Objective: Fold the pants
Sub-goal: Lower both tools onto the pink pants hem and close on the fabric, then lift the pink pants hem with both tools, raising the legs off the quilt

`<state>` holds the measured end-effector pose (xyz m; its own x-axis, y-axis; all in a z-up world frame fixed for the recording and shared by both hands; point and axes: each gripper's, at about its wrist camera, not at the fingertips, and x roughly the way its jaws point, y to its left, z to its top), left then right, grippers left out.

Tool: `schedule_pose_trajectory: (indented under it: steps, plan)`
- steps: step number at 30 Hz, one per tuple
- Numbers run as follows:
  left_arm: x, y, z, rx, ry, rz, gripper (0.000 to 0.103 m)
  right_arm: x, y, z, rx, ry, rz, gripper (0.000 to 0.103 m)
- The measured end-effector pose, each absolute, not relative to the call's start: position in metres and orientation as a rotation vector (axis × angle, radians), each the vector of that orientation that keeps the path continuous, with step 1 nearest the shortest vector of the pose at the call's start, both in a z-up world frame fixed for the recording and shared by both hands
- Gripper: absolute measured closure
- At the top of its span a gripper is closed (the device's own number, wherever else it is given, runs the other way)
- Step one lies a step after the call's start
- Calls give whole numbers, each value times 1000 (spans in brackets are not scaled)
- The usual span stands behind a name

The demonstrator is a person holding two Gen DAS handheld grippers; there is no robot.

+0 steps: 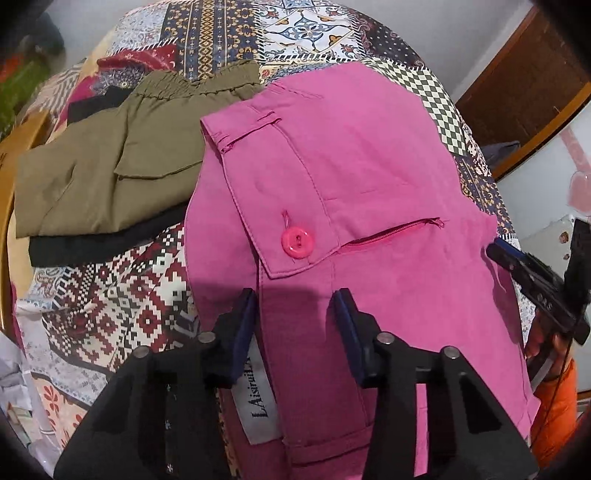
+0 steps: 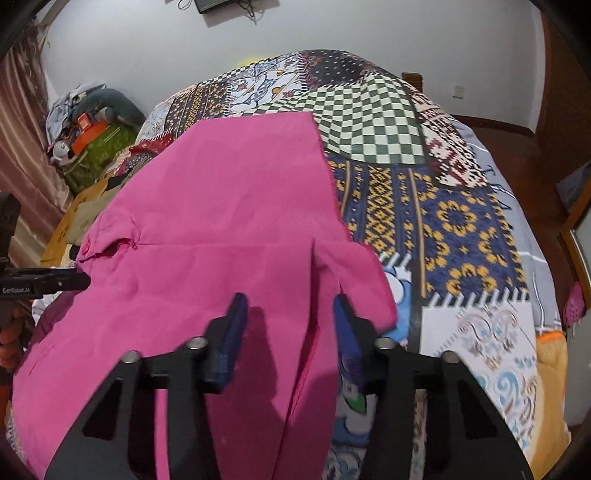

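Left gripper [image 1: 295, 302] and right gripper [image 2: 288, 314] part-closed astride pink pants [image 1: 351, 177], grasp unclear.

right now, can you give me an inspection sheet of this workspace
surface: patchwork bedspread over a bed.
job's things: pink pants, partly folded, pink button and brand label showing.
clutter: folded olive garment on a black one beside the pants; heap of belongings by the wall.
grippers: left gripper and right gripper each straddle pink cloth, gaps visible, pads not yet pressing.
cables: wires under a wall-mounted device.
surroundings: white wall, curtain, wooden furniture, orange sleeve.
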<state>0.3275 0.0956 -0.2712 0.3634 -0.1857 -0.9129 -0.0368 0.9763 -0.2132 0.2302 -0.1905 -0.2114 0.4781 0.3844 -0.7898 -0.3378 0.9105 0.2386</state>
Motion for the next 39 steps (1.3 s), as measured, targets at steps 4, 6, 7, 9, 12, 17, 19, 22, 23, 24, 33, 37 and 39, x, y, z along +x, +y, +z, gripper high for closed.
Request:
schedule_pose_trajectory:
  steps: [4, 6, 7, 9, 12, 17, 19, 22, 23, 24, 33, 37, 39]
  plan:
    - [326, 98, -270, -157, 1176, -53, 88, 242, -185, -221, 8, 1016, 425, 90]
    - [325, 102, -270, -169, 1170, -61, 90, 246, -187, -229, 0, 1046, 421, 97]
    - [325, 105, -271, -167, 1170, -56, 91, 249, -187, -233, 5, 1062, 426, 98]
    - [322, 107, -272, -158, 1168, -44, 91, 251, -190, -238, 13, 1082, 430, 98]
    - [321, 107, -274, -137, 1163, -25, 91, 251, -188, -239, -15, 1087, 424, 99]
    - [322, 104, -276, -113, 1168, -1, 91, 249, -179, -240, -88, 1090, 401, 99]
    - [322, 106, -274, -124, 1174, 3, 91, 249, -179, -241, -107, 1094, 377, 100]
    - [319, 113, -270, -168, 1186, -1, 88, 252, -184, -244, -115, 1110, 343, 101]
    - [317, 116, -266, -192, 1185, 1, 88, 252, -188, -242, -94, 1117, 345, 101]
    - [314, 118, -263, -199, 1179, 3, 88, 250, -192, -240, -72, 1126, 356, 101]
    - [317, 116, -231, -159, 1088, -10, 50, 228, -222, -202, -10, 1047, 362, 58]
    - [338, 112, -234, -160, 1099, -22, 48, 239, -226, -193, 4, 996, 353, 58]
    - [347, 110, -239, -152, 1112, -22, 48, 245, -225, -193, 28, 993, 347, 57]
